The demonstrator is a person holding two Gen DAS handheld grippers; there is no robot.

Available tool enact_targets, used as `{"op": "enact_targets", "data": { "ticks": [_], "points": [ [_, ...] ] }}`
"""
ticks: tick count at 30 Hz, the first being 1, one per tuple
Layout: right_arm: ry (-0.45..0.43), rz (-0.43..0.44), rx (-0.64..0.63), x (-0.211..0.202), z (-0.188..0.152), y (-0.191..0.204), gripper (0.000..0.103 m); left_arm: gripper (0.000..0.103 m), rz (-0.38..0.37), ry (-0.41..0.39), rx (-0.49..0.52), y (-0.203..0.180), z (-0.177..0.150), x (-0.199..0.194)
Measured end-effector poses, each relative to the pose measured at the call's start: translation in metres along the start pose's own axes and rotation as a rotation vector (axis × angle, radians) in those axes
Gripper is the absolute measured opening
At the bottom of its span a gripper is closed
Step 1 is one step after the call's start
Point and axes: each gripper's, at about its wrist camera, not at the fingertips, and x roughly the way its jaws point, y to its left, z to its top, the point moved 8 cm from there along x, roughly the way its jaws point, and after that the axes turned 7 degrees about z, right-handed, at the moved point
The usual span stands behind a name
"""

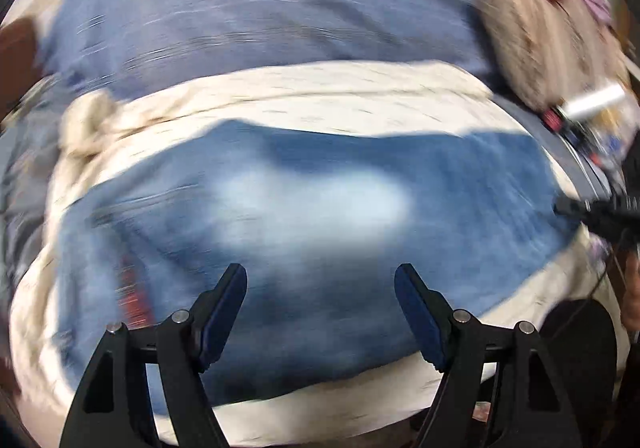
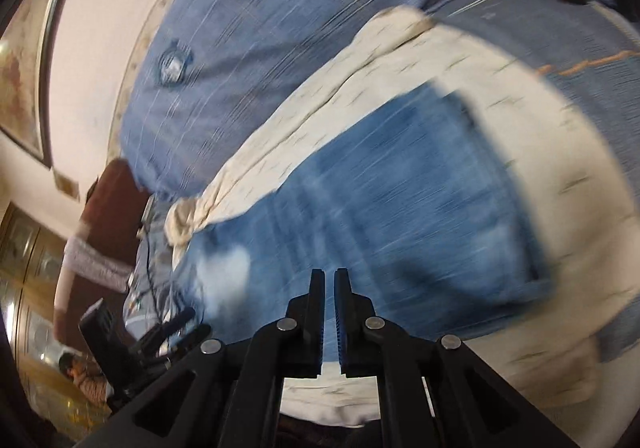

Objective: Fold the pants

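Observation:
Blue denim pants lie spread on a cream cloth, with a pale faded patch in the middle. Both views are motion-blurred. My left gripper is open and empty, hovering above the near part of the pants. In the right wrist view the pants lie folded on the same cream cloth. My right gripper has its jaws nearly together, a thin gap between them and nothing held, above the near edge of the pants. The right gripper also shows at the right edge of the left wrist view.
A blue-grey bedspread covers the bed behind the cream cloth. A fluffy beige cushion lies at the far right. A brown headboard or chair and a pale wall stand to the left.

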Motion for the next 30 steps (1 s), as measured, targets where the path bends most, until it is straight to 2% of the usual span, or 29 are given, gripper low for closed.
{"op": "enact_targets", "data": {
  "ticks": [3, 5, 7, 10, 12, 16, 18, 25, 30],
  "points": [
    [0.024, 0.004, -0.001, 0.023, -0.01, 0.012, 0.007, 0.077, 0.088, -0.05, -0.086, 0.052, -0.003, -0.016],
    [0.055, -0.026, 0.014, 0.038, -0.016, 0.012, 0.007, 0.078, 0.147, -0.067, -0.141, 0.086, -0.006, -0.02],
    [0.08, -0.081, 0.027, 0.045, -0.019, 0.009, 0.007, 0.081, 0.19, -0.03, -0.186, 0.11, -0.015, -0.013],
    [0.149, -0.144, 0.088, 0.059, -0.024, -0.007, 0.008, 0.085, 0.262, 0.145, -0.224, 0.142, -0.045, 0.024],
    [0.159, -0.129, 0.14, 0.061, -0.023, -0.014, 0.005, 0.09, 0.217, 0.128, -0.295, 0.151, -0.053, 0.03],
    [0.162, -0.122, 0.131, 0.059, -0.023, -0.013, 0.005, 0.09, 0.228, 0.119, -0.28, 0.147, -0.047, 0.025],
    [0.143, -0.12, 0.112, 0.053, -0.02, -0.01, 0.005, 0.09, 0.205, 0.094, -0.299, 0.143, -0.041, 0.015],
    [-0.003, -0.103, 0.051, -0.001, 0.005, -0.013, 0.007, 0.09, 0.156, -0.031, -0.256, 0.116, -0.007, -0.022],
    [-0.055, -0.156, 0.083, -0.037, 0.012, -0.04, 0.007, 0.09, 0.108, -0.006, -0.189, 0.087, 0.001, -0.019]
  ]
}}
